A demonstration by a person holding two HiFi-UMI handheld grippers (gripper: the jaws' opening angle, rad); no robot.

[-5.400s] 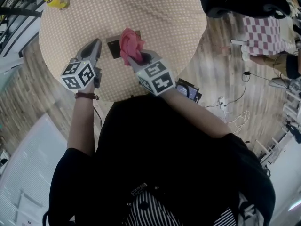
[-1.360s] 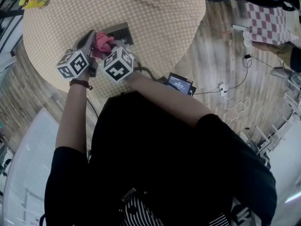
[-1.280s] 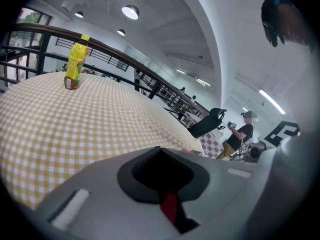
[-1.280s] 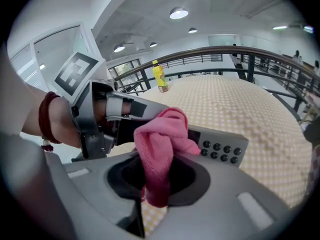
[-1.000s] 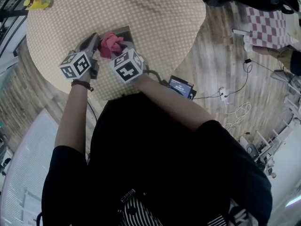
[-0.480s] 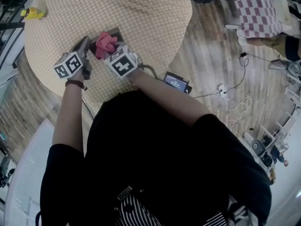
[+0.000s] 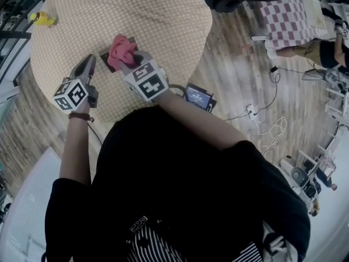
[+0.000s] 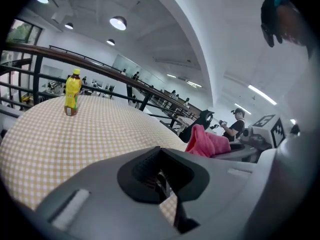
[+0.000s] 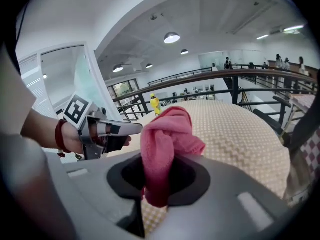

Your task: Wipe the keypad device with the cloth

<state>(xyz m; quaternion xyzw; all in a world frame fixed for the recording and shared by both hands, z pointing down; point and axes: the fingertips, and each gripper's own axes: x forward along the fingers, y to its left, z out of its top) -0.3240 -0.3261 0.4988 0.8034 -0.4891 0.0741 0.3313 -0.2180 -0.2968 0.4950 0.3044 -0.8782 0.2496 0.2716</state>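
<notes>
Dark flat square keypad device (image 7: 104,56): flat on round table with beige checked covering (image 7: 152,10), toward the person's side, mostly hidden beneath bunched pink cloth (image 7: 121,49).

Right gripper (image 7: 131,64): jaws pinched on one fold of the cloth, rest of the wad loose and standing past the tips. Contact between cloth and device: cannot tell.

Left gripper (image 7: 87,65): jaws pressed together, nothing between them; just left of the device, apart from it, so no bracing.

Risks, as judged:
- Unpinned device skating across the covering on a firm stroke.
- Covering rucking under sideways drag.
- Fold pulling out of the jaws, given so small a bite on the cloth.
- Hard jaw tips scraping keys if pressed low through a thin part of the wad.
</notes>
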